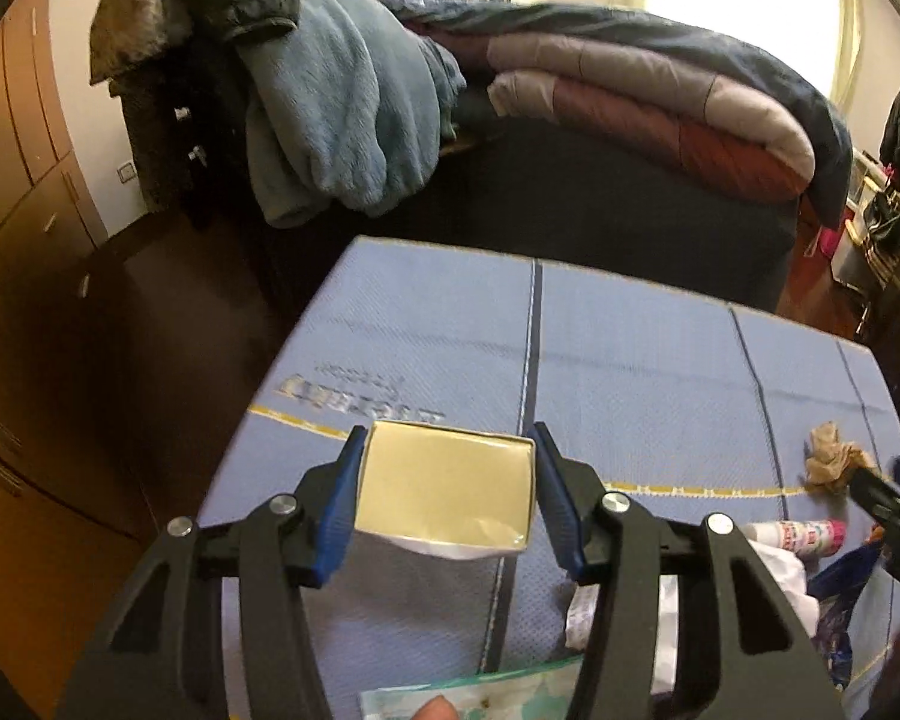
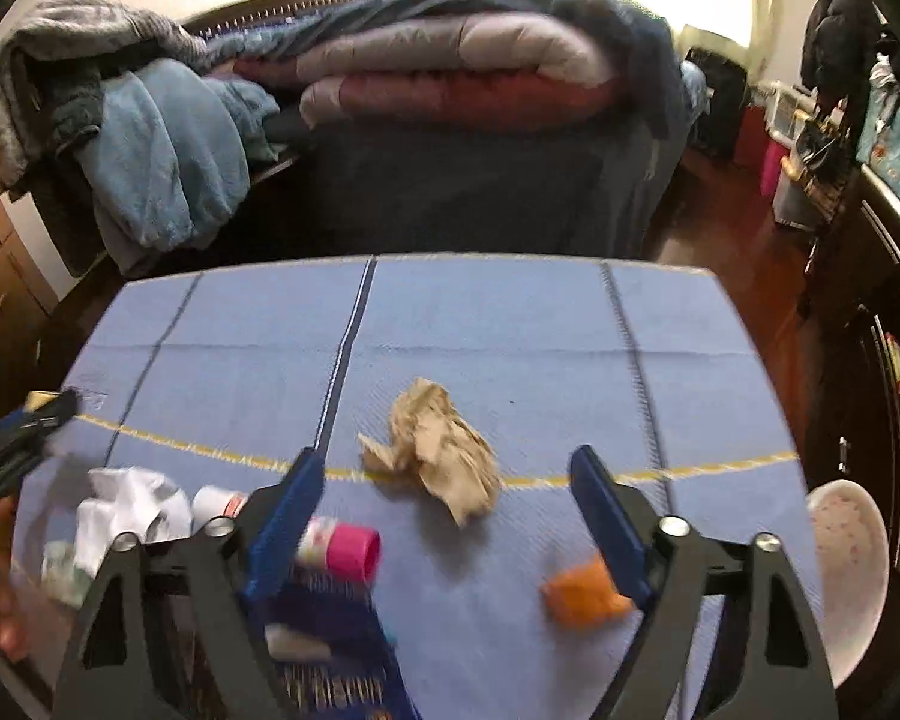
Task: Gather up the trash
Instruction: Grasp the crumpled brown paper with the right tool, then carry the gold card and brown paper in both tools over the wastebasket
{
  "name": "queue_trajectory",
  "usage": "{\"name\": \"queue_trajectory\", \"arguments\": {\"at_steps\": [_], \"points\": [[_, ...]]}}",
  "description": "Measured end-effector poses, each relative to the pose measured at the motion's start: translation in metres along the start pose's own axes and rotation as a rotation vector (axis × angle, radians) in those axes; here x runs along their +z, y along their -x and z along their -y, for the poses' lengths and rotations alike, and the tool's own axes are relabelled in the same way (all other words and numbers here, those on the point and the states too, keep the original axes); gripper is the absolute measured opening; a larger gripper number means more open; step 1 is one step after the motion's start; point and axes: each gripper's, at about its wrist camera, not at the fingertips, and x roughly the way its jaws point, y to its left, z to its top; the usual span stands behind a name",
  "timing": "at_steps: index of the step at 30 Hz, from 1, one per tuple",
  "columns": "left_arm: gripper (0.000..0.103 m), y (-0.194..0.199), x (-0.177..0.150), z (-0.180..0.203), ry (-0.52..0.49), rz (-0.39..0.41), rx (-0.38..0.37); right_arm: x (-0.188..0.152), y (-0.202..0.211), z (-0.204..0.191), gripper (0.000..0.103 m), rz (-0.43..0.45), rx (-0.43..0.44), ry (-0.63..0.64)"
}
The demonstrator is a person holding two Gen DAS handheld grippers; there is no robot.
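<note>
Blue mat [image 2: 510, 324] with dark seams and a yellow line covered the table, folded quilts [image 2: 450, 72] lay stacked on a bed [image 2: 450, 192] behind, blue fleece [image 1: 342, 108] hung beside, wooden cabinets [image 1: 24, 138] stood at left, white bowl [image 2: 852, 564] sat at the mat's right edge

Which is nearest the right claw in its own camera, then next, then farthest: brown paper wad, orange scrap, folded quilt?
1. Orange scrap: against the right-hand finger, low in the picture.
2. Brown paper wad: ahead, between the open fingers.
3. Folded quilt: on the bed, beyond the mat.
</note>
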Motion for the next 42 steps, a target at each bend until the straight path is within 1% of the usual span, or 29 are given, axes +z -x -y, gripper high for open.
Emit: {"name": "queue_trajectory", "arguments": {"at_steps": [1,2,3,4,5,6,8,9,16,25,30,36,42], "points": [[0.053,0.003,0.001,-0.001,0.000,0.007,-0.001,0.002,-0.008,-0.001,0.076,-0.019,-0.001,-0.004],[0.053,0.007,0.001,-0.002,0.001,0.015,-0.003,0.003,-0.014,-0.002,0.069,-0.035,0.001,-0.009],[0.053,0.010,0.002,-0.002,0.000,0.020,-0.005,0.004,-0.021,-0.003,0.064,-0.058,0.006,-0.015],[0.053,0.013,0.002,-0.003,0.001,0.026,-0.008,0.004,-0.024,-0.003,0.055,-0.069,0.004,-0.017],[0.053,0.015,0.003,-0.004,0.002,0.032,-0.010,0.004,-0.026,-0.004,0.044,-0.075,-0.002,-0.015],[0.053,0.018,0.003,-0.005,0.004,0.038,-0.011,0.004,-0.027,-0.005,0.037,-0.078,-0.008,-0.011],[0.053,0.021,0.004,-0.006,0.009,0.046,-0.017,0.002,-0.027,-0.006,0.027,-0.074,-0.022,-0.002],[0.053,0.024,0.004,-0.006,0.013,0.051,-0.020,0.001,-0.023,-0.006,0.026,-0.062,-0.018,-0.001],[0.053,0.047,0.004,-0.003,0.027,0.090,-0.032,0.001,0.008,0.001,0.024,0.018,-0.027,-0.003],[0.053,0.093,-0.009,0.006,0.019,0.132,-0.047,-0.019,0.065,0.011,0.025,0.101,-0.033,0.004],[0.054,0.122,-0.019,0.014,0.015,0.159,-0.074,-0.033,0.099,0.015,0.025,0.145,-0.028,0.018],[0.054,0.162,-0.031,0.032,-0.017,0.204,-0.111,-0.051,0.140,0.027,0.025,0.201,-0.024,0.010],[0.054,0.203,-0.041,0.052,-0.047,0.254,-0.172,-0.067,0.174,0.042,0.026,0.246,-0.026,-0.004]]}}
